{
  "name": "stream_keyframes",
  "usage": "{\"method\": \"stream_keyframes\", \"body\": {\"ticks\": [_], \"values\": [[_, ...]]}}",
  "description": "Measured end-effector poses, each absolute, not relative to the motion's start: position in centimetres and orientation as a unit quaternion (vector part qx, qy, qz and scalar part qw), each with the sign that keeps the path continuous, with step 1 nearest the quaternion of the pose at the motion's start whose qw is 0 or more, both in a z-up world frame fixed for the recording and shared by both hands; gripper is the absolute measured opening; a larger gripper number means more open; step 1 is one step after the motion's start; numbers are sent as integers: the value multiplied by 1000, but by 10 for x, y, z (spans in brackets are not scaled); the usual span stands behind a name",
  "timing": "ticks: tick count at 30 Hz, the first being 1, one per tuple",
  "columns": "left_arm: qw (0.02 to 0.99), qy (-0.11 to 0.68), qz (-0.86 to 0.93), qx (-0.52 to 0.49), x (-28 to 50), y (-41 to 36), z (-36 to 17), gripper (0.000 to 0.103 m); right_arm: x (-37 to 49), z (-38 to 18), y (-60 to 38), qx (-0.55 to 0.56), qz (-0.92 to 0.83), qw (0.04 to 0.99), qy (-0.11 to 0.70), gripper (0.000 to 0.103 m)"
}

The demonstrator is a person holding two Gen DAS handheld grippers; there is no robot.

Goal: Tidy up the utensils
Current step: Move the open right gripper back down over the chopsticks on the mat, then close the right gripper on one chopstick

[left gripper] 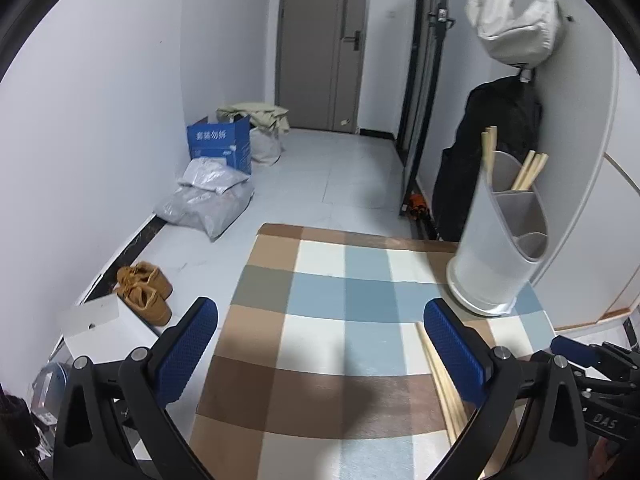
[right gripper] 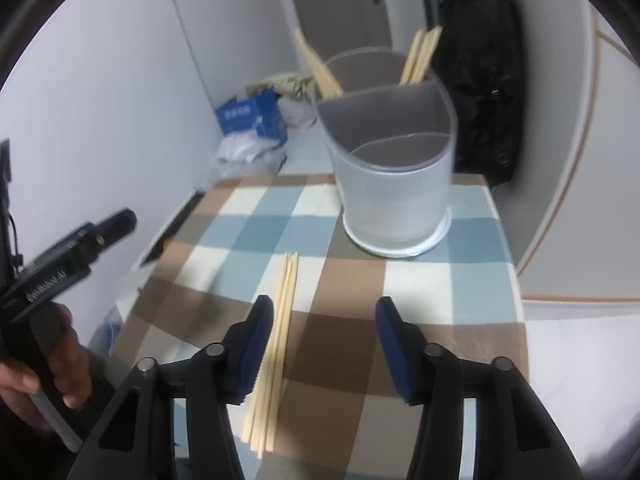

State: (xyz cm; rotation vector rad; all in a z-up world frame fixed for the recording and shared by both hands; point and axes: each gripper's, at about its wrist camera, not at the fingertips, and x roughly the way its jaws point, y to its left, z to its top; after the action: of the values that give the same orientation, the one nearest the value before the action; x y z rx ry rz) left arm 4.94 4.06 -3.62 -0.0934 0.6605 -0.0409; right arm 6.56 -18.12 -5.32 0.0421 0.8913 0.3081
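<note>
A bundle of wooden chopsticks [right gripper: 280, 328] lies on the checked tablecloth [right gripper: 472, 240], pointing away from me. My right gripper [right gripper: 324, 306] stands open just above the cloth. Its left pad is beside the bundle and nothing is pressed between the jaws. Behind stands a grey utensil holder [right gripper: 392, 184] with divided compartments. More chopsticks [right gripper: 420, 56] lean in its rear one, while the front compartments look empty. My left gripper [left gripper: 320, 306] is wide open over bare cloth and holds nothing. The chopsticks [left gripper: 436, 376] run partly under its right finger, and the holder [left gripper: 492, 256] is at its far right.
A hand [right gripper: 60, 368] grips the left tool's handle at the table's left side. A black coat [left gripper: 500, 148] hangs behind the holder. On the floor to the left are a blue box [left gripper: 220, 146], plastic bags [left gripper: 208, 200], brown shoes [left gripper: 146, 290] and a white box [left gripper: 104, 328].
</note>
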Motion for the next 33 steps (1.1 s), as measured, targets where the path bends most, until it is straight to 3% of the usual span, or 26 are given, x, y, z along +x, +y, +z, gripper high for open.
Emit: {"method": "stream_keyframes", "body": {"ticks": [3,7,18,24,33], "values": [[938,340,-15,-63,55,48,-37,100,81,-61,-166,-11,162,877,451,41],[934,344,-8,-96,61,64,-38,100,103,-76,-142,-63,174,857,481,24],[923,358,12,-142,68,90,-42,100,153,-110,-103,-106,172,817,541,19],[916,370,13,-155,71,99,-45,100,159,-115,-93,-157,151,806,551,8],[913,373,12,-166,71,106,-45,100,161,-116,-84,-163,155,800,556,8]]}}
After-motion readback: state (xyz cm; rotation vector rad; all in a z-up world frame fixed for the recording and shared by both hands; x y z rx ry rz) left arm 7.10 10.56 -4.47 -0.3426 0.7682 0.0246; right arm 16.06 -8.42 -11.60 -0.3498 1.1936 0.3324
